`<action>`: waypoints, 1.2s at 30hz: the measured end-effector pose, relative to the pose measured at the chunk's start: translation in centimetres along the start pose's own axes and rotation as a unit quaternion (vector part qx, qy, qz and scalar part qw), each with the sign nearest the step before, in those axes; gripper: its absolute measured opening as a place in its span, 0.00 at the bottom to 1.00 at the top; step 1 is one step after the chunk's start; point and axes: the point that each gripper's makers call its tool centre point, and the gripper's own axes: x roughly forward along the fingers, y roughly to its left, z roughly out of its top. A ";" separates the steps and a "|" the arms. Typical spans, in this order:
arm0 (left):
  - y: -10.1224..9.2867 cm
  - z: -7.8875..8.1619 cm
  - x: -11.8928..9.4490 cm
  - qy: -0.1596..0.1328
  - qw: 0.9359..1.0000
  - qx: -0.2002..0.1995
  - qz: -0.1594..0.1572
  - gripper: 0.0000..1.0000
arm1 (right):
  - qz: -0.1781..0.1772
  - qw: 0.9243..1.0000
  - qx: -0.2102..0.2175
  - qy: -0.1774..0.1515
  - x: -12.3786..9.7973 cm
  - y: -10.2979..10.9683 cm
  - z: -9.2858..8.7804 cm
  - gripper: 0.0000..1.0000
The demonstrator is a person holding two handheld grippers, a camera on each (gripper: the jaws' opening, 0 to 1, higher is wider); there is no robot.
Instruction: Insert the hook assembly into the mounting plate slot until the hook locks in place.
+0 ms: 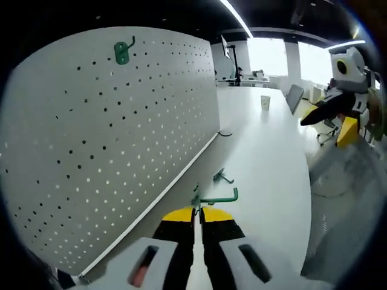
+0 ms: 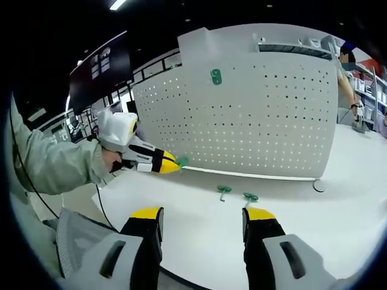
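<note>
A white pegboard mounting plate (image 1: 109, 139) (image 2: 272, 121) stands upright on the white table (image 1: 266, 157). One green hook (image 1: 123, 51) (image 2: 216, 76) hangs in it near the top. My left gripper (image 1: 198, 208) (image 2: 172, 163) is shut on another green hook assembly (image 1: 217, 197) (image 2: 181, 161), held just above the table and short of the board's lower edge. Two more green hooks (image 2: 224, 191) (image 2: 250, 197) lie on the table in front of the board; one of them (image 1: 222, 176) lies just beyond the held hook. My right gripper (image 2: 202, 220) (image 1: 338, 118) stands open and empty, away from the board.
A paper cup (image 1: 265, 103) stands far down the table. A dark ring (image 1: 225, 133) (image 2: 318, 186) lies by the board's end. A grey chair (image 2: 78, 241) is at the table edge near a person's sleeve (image 2: 54, 166). Another person (image 2: 347, 78) stands behind the board.
</note>
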 end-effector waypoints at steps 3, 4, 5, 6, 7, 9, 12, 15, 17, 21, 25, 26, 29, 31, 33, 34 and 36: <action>-0.4 1.0 -0.7 -0.013 1.000 -0.002 0.004 0.03 | 0.004 1.000 -0.004 -0.004 0.0 0.1 0.4 0.51; -0.4 1.3 -0.8 -0.018 1.000 -0.002 0.006 0.03 | 0.006 1.000 -0.006 -0.006 -0.1 0.2 0.6 0.51; -0.6 1.7 -1.1 -0.024 1.000 -0.005 0.008 0.03 | 0.007 1.000 -0.007 -0.007 -0.1 0.2 0.7 0.51; -0.7 2.1 -1.3 -0.029 1.000 -0.006 0.010 0.03 | 0.008 1.000 -0.007 -0.009 -0.1 0.3 0.8 0.51; -0.7 2.5 -1.7 -0.037 0.999 -0.010 0.015 0.03 | 0.009 1.000 -0.008 -0.010 -0.1 0.3 0.9 0.51; -0.9 3.1 -2.1 -0.047 0.999 -0.016 0.019 0.03 | 0.012 1.000 -0.009 -0.012 -0.1 0.4 1.1 0.51; -1.1 4.0 -3.1 -0.064 0.997 -0.021 0.030 0.03 | 0.017 1.000 -0.010 -0.017 -0.1 0.6 1.5 0.51; -1.5 4.5 -3.9 -0.076 0.996 -0.027 0.037 0.03 | 0.020 0.999 -0.011 -0.023 -0.2 0.7 2.0 0.51; -1.6 4.7 -4.4 -0.082 0.995 -0.036 0.044 0.03 | 0.023 0.999 -0.010 -0.026 -0.3 0.9 2.2 0.51; -2.3 5.6 -5.8 -0.103 0.992 -0.052 0.053 0.03 | 0.027 0.999 -0.015 -0.026 -0.4 1.0 2.2 0.51; -3.0 6.0 -6.9 -0.119 0.989 -0.069 0.060 0.03 | 0.030 0.999 -0.015 -0.025 -0.5 1.1 2.1 0.51; -3.1 6.3 -7.2 -0.126 0.987 -0.079 0.062 0.03 | 0.031 0.999 -0.015 -0.025 -0.6 1.1 2.1 0.51; -3.4 6.6 -7.8 -0.142 0.984 -0.088 0.064 0.03 | 0.037 0.999 -0.012 -0.026 -0.8 1.4 2.1 0.50; -3.6 6.7 -8.1 -0.153 0.982 -0.091 0.064 0.03 | 0.041 0.999 -0.011 -0.027 -0.8 1.5 2.2 0.49; -3.8 6.6 -8.3 -0.161 0.979 -0.107 0.065 0.03 | 0.043 0.999 -0.014 -0.029 -0.9 1.7 2.4 0.49; -3.9 6.5 -8.4 -0.162 0.979 -0.108 0.066 0.03 | 0.046 0.998 -0.014 -0.030 -0.9 1.9 2.5 0.48; -4.0 6.3 -8.5 -0.165 0.977 -0.111 0.071 0.03 | 0.051 0.998 -0.015 -0.032 -0.9 2.2 2.8 0.48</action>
